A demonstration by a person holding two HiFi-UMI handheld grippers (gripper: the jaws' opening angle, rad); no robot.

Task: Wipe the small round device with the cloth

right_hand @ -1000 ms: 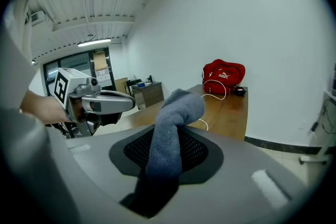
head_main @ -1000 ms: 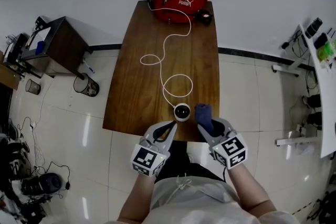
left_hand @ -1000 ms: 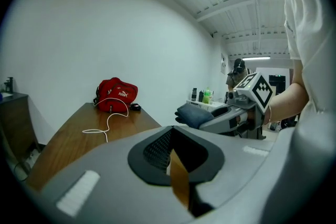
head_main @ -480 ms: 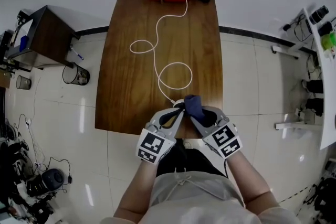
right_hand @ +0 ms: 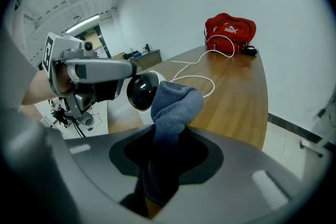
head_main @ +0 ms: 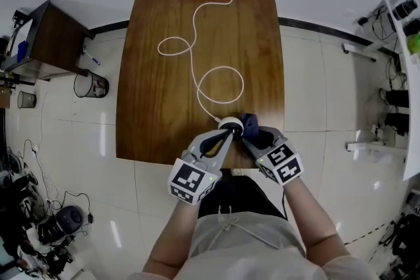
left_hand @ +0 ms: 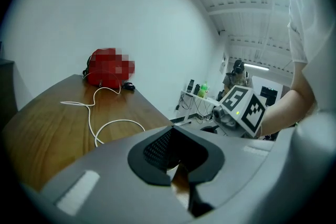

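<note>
Found device (head_main: 230, 126) at near table (head_main: 144, 108) edge, between left claw (head_main: 225, 136), pressed together with tip at its left side, and cloth (head_main: 250, 122) wad pinched upright in right claw (head_main: 254, 140), just to its right, seemingly touching.

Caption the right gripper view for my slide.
Right gripper holds a blue cloth up to the small round black device near the edge of the wooden table.
</note>
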